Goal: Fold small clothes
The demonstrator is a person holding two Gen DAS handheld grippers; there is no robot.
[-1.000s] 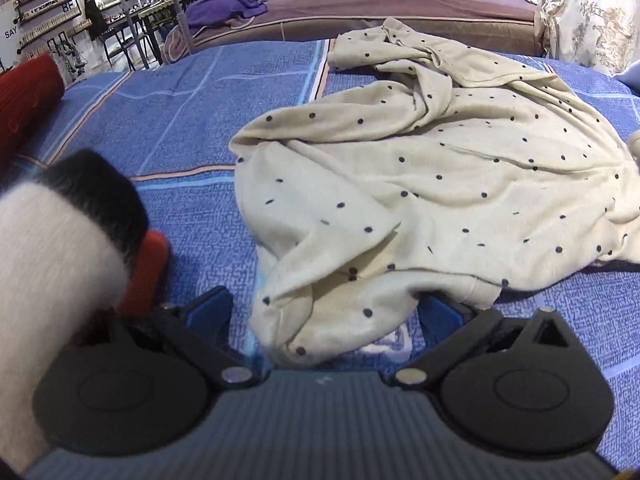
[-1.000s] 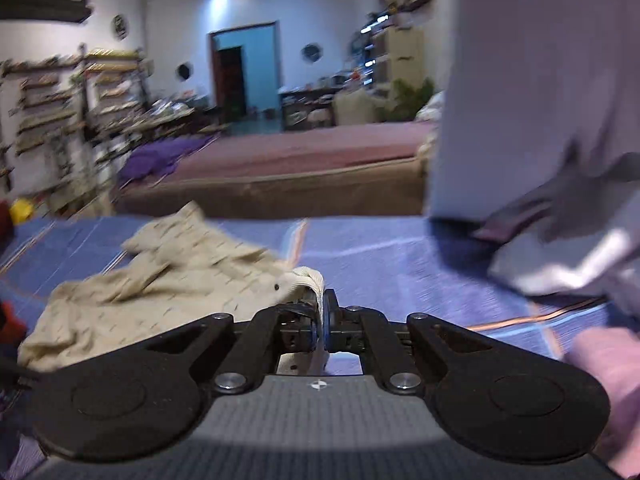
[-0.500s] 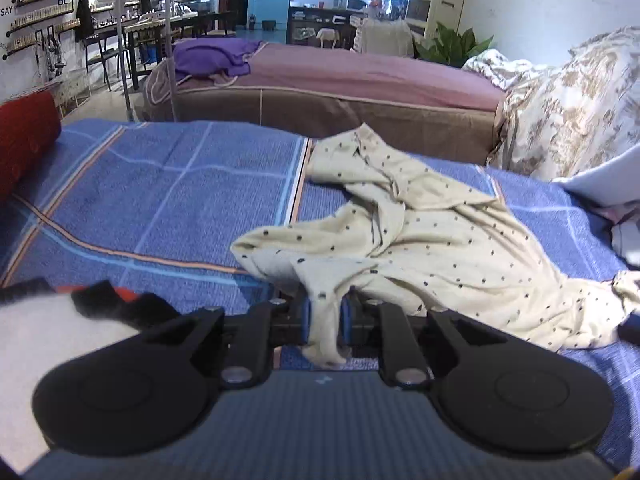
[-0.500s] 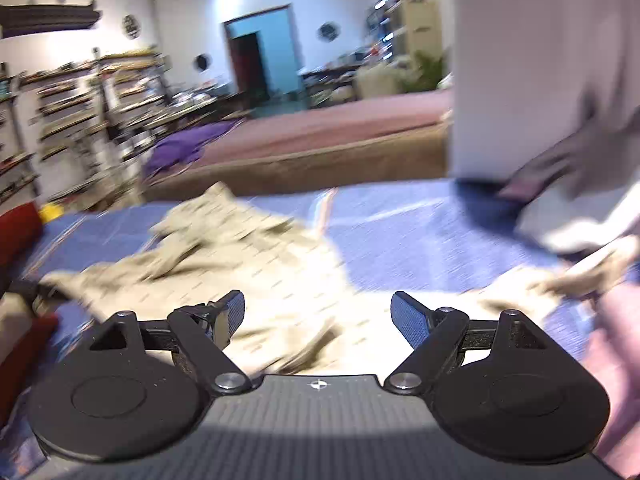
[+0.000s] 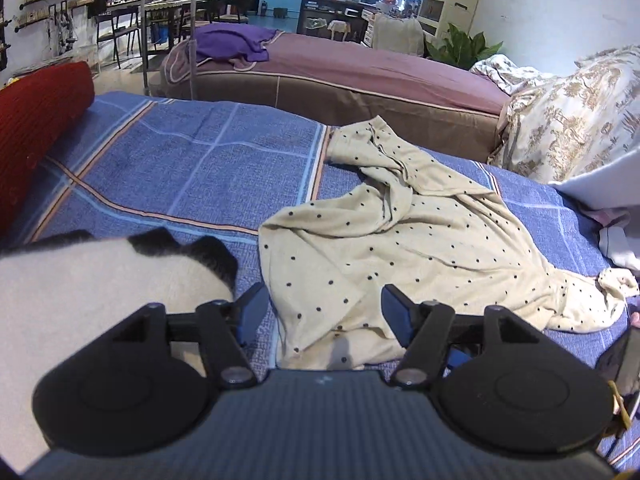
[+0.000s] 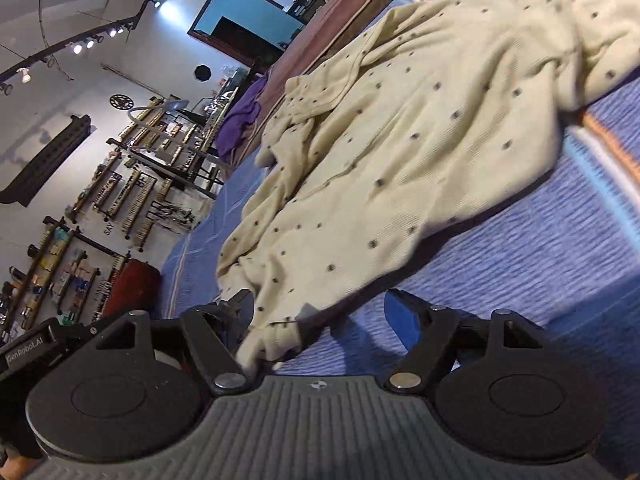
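A cream garment with small dark dots [image 5: 400, 240] lies crumpled on the blue plaid bed sheet [image 5: 180, 168]. My left gripper [image 5: 324, 312] hovers over the garment's near edge. Its jaws are opening, the cloth lies loose between them, and the blue pads [image 5: 252, 312] do not press on it. In the right wrist view the picture is rolled and the same garment [image 6: 400, 140] spreads ahead. My right gripper [image 6: 320, 316] stands wide open low over the sheet [image 6: 540, 280]. A corner of the garment lies against its left finger [image 6: 236, 312] and nothing is gripped.
A white and black fuzzy thing [image 5: 100, 280] sits close at the left of my left gripper. A red bolster [image 5: 36, 120] lies at the bed's left edge. Beyond are a mauve bed [image 5: 360, 76] and a floral quilt [image 5: 580, 120]. White cloth [image 5: 616, 240] lies at the right.
My left gripper closed on the garment's near edge, rose, and has let it go with jaws apart. My right gripper released the cloth, opened wide, rolled over and dropped toward the sheet.
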